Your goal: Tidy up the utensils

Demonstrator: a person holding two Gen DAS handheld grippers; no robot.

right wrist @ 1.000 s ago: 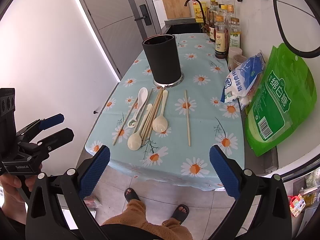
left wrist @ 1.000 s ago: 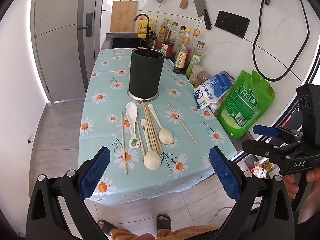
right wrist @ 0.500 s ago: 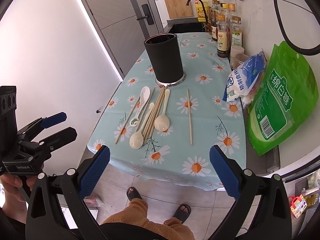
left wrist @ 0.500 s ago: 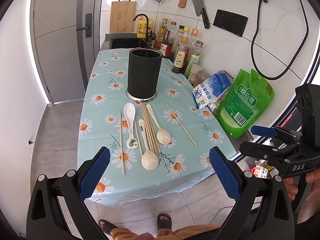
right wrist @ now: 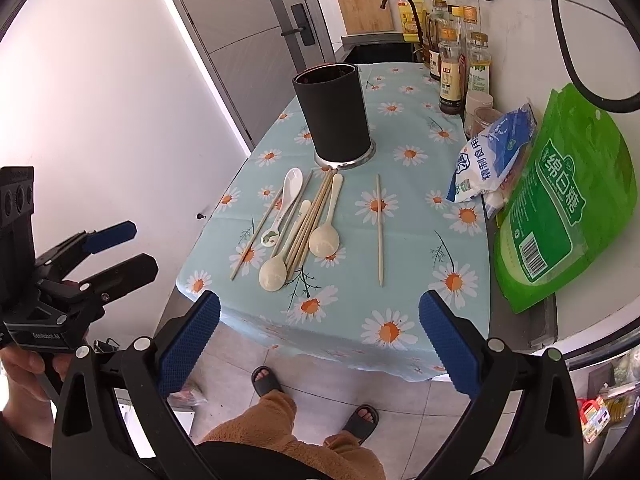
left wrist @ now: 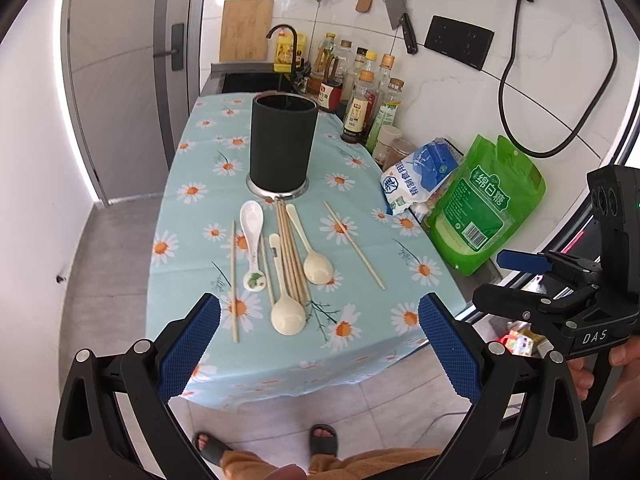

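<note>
A black cylindrical utensil holder (left wrist: 283, 144) (right wrist: 331, 118) stands upright on the daisy-print tablecloth (left wrist: 192, 208). In front of it lie a white ceramic spoon (left wrist: 253, 240) (right wrist: 285, 200), two cream spoons (left wrist: 285, 300) (left wrist: 312, 252) (right wrist: 324, 236), a bundle of wooden chopsticks (left wrist: 294, 256) (right wrist: 312, 220) and single chopsticks (left wrist: 234, 280) (left wrist: 354, 246) (right wrist: 379, 228). My left gripper (left wrist: 318, 348) hangs open over the table's near edge, nothing between its blue pads. My right gripper (right wrist: 318, 348) is open too, held short of the table edge.
Sauce bottles (left wrist: 368, 100), two small jars (left wrist: 394, 144), a blue-white bag (left wrist: 420, 176) and a green sugar bag (left wrist: 484, 204) line the right side by the wall. A sink and tap (left wrist: 280, 60) lie behind the table. The person's sandalled feet (right wrist: 312, 396) stand on the tiled floor.
Both grippers have drawn back and risen slightly, so the table sits a little farther away. Nothing on the table has moved, and both stay open.
</note>
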